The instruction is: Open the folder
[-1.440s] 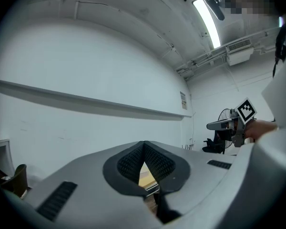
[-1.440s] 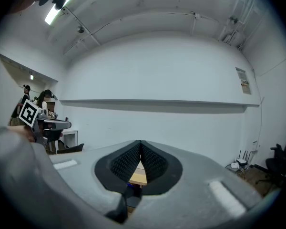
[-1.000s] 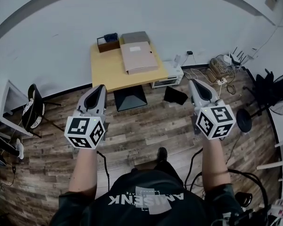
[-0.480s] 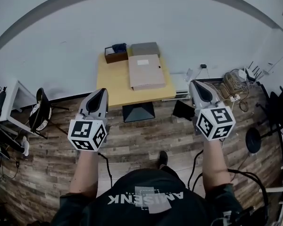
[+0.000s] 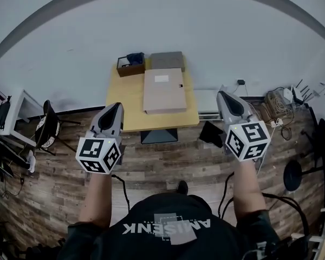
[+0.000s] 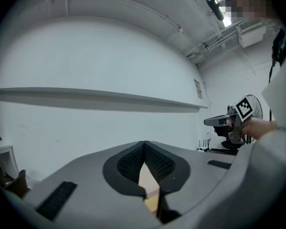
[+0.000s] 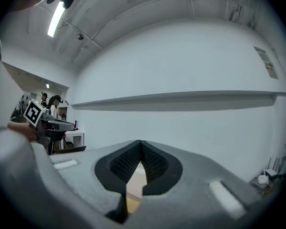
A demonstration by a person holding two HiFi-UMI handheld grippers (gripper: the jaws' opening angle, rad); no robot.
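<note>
Well ahead of both shut, empty fingers (image 5: 112, 116), the folder (image 5: 163, 91) lies on the bench (image 5: 127, 106); if I arrive with them shut, I may only push it.

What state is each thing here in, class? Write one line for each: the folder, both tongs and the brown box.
Folder: closed, lying flat on the table.
Left tongs: shut, holding nothing, in the air.
Right tongs: shut, holding nothing, in the air.
Brown box: open on top, something dark inside.
</note>
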